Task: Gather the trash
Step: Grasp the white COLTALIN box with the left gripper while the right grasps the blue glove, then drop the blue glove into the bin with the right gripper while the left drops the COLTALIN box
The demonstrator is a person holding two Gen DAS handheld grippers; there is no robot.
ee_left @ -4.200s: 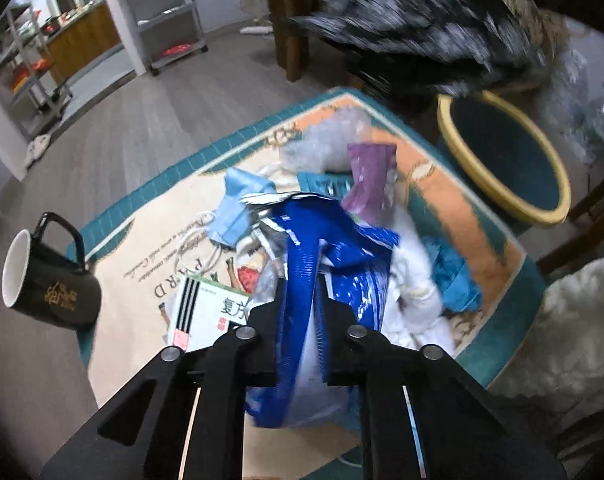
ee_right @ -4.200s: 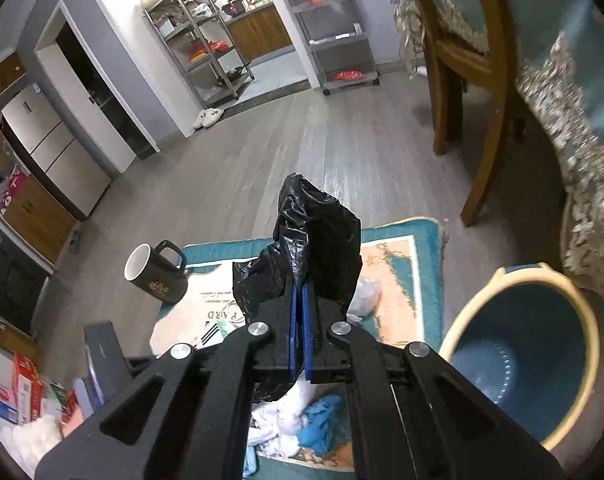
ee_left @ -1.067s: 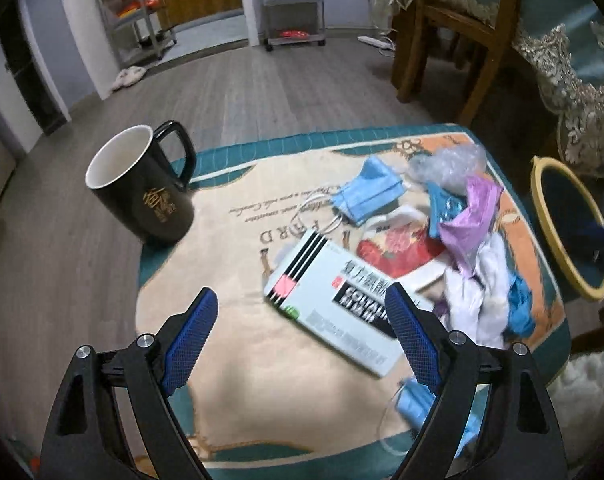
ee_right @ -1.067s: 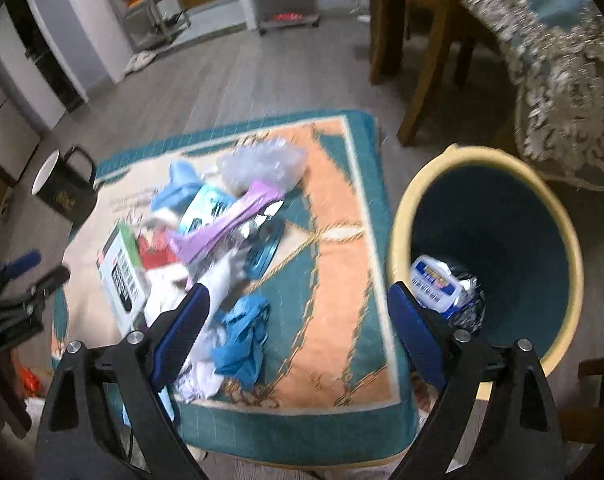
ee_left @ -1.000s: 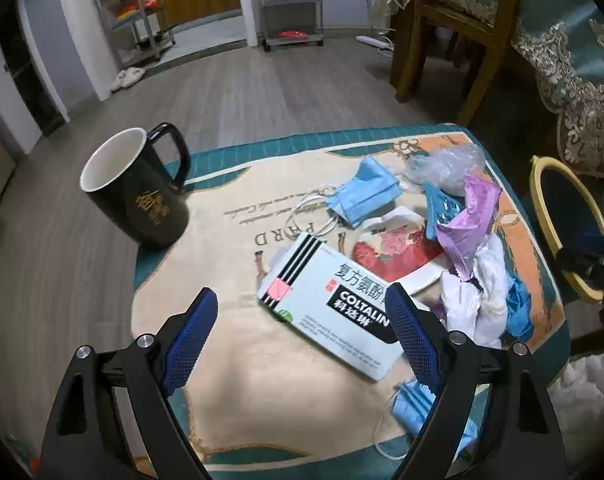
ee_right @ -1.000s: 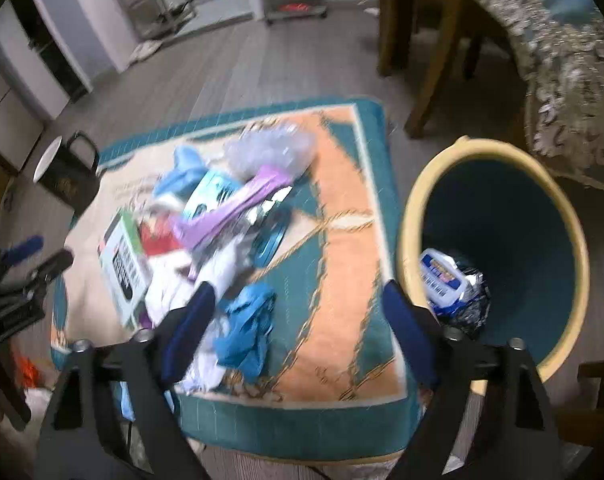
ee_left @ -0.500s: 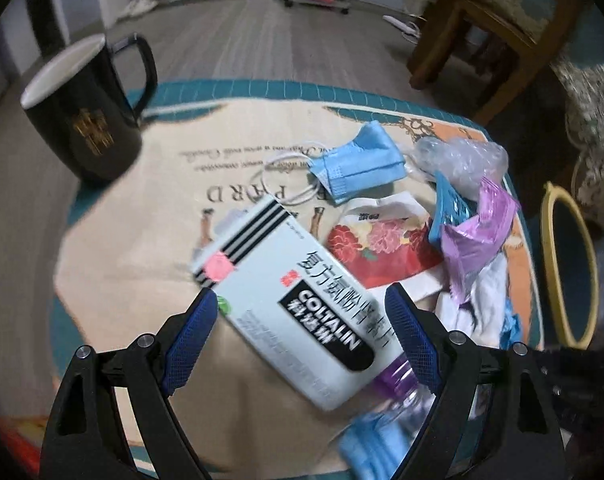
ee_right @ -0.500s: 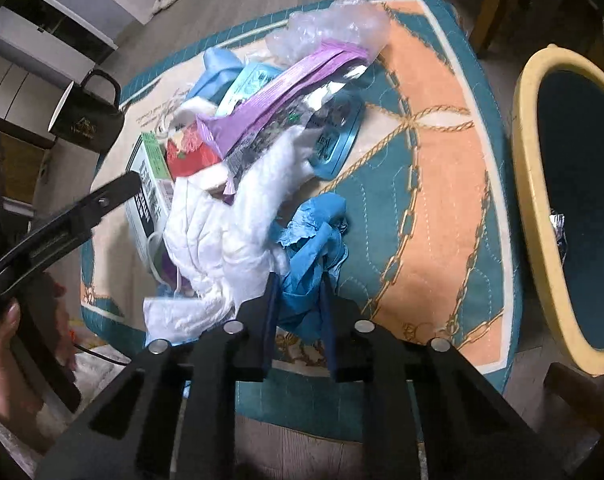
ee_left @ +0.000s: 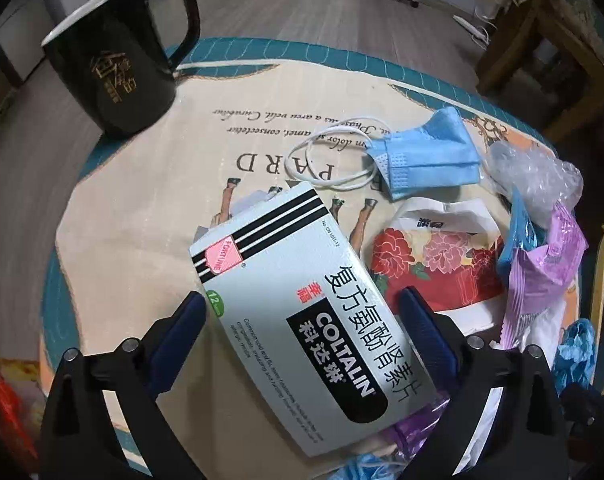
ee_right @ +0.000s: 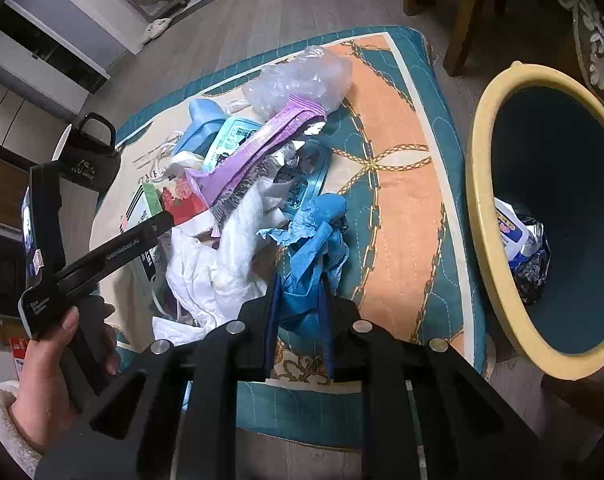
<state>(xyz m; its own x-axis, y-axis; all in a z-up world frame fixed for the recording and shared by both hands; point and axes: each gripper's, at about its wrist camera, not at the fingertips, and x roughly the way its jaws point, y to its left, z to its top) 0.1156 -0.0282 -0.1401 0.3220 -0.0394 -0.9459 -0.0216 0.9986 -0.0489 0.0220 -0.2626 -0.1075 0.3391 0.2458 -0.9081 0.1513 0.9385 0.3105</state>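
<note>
Trash lies heaped on a patterned rug (ee_left: 150, 216). My left gripper (ee_left: 302, 312) is open, its blue pads on either side of a white Coltalin medicine box (ee_left: 302, 320), which also shows in the right wrist view (ee_right: 142, 208). My right gripper (ee_right: 300, 296) is shut on a crumpled blue glove (ee_right: 314, 236). Around them lie a blue face mask (ee_left: 426, 156), a red flowered packet (ee_left: 434, 268), a purple wrapper (ee_right: 254, 156), white tissue (ee_right: 222, 256) and a clear plastic wad (ee_right: 302, 80). A yellow-rimmed bin (ee_right: 486, 216) holds a blue-white packet (ee_right: 510, 232).
A black mug (ee_left: 114, 56) stands on the rug's far left edge. A wooden chair's legs (ee_right: 462, 12) and a draped table stand beyond the rug. The bin stands right of the rug on the wood floor. The left gripper's handle and the hand (ee_right: 54, 332) show in the right view.
My left gripper has dropped closer, its pads now flanking the medicine box. My right gripper stays closed on the blue glove and has lifted it slightly toward the camera.
</note>
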